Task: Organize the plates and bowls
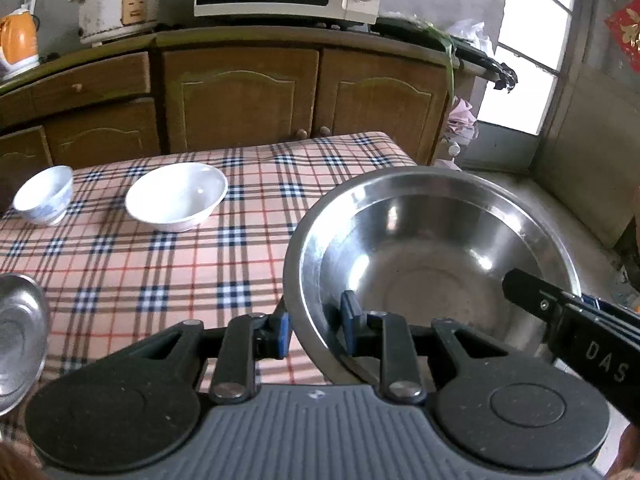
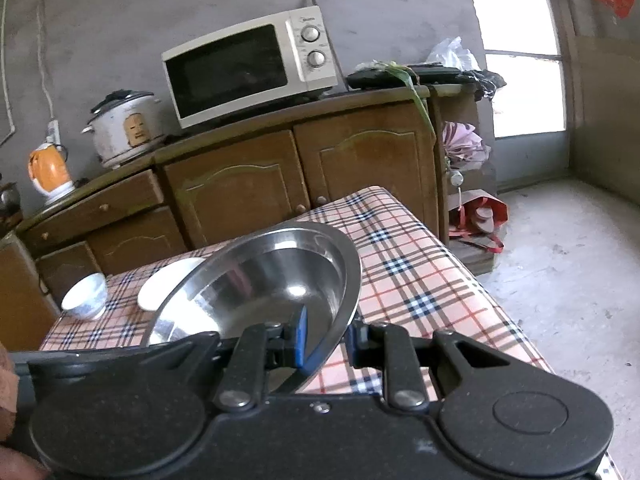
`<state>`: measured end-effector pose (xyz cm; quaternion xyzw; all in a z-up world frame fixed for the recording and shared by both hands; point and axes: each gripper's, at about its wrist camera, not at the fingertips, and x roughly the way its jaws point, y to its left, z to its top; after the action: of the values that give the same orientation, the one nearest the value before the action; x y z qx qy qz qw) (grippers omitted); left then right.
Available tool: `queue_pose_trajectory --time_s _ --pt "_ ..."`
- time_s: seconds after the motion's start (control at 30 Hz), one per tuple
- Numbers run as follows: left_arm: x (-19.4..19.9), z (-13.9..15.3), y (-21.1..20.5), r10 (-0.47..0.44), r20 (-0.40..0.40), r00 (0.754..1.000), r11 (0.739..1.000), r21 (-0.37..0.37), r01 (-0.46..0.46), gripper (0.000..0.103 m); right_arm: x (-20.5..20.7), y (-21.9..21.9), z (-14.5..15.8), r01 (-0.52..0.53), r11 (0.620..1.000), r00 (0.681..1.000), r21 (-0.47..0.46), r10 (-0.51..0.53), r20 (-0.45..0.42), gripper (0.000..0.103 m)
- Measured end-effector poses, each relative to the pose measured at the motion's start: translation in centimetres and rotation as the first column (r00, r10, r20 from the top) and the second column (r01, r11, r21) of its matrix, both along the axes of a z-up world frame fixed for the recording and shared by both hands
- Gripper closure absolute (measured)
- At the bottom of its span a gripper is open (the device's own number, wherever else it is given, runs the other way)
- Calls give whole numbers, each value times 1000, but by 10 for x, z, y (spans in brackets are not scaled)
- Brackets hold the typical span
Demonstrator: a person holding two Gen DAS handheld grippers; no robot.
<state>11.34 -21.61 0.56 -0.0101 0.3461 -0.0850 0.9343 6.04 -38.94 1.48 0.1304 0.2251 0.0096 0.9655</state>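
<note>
Shiny silver round steel basin (image 1: 432,248), grey reflections inside; peach tablecloth (image 1: 248,200) with navy, white, red plaid; plain white wide ceramic bowl (image 1: 176,196); small white bowl with faint blue pattern (image 1: 44,194); black gripper fingers with blue pads (image 1: 352,320); brown wooden cabinet (image 1: 240,96); cream microwave, black door (image 2: 248,68); orange-and-white kettle (image 2: 50,172)

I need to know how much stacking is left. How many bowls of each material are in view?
Steel bowls: 2, the big one held by both grippers, left and right, and one at the table's near-left edge.
White china bowls: 2, wide and small.
Total: 4
</note>
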Motion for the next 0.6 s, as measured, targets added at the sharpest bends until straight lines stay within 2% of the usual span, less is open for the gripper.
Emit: queue_pose_trajectory --time_s 0.2,0.4,0.6 --pt "-21 -2 14 15 10 1000 1000 -13 -15 77 -20 17 3 -18 999 1000 -34 18 2 78" --pt "-31 -12 19 -6 17 1000 1000 15 5 77 -28 25 -9 -16 999 1000 -28 16 -1 77" --pt "-30 -27 34 16 1 1000 1000 10 -16 77 -24 39 -23 -44 998 999 -40 44 -10 77"
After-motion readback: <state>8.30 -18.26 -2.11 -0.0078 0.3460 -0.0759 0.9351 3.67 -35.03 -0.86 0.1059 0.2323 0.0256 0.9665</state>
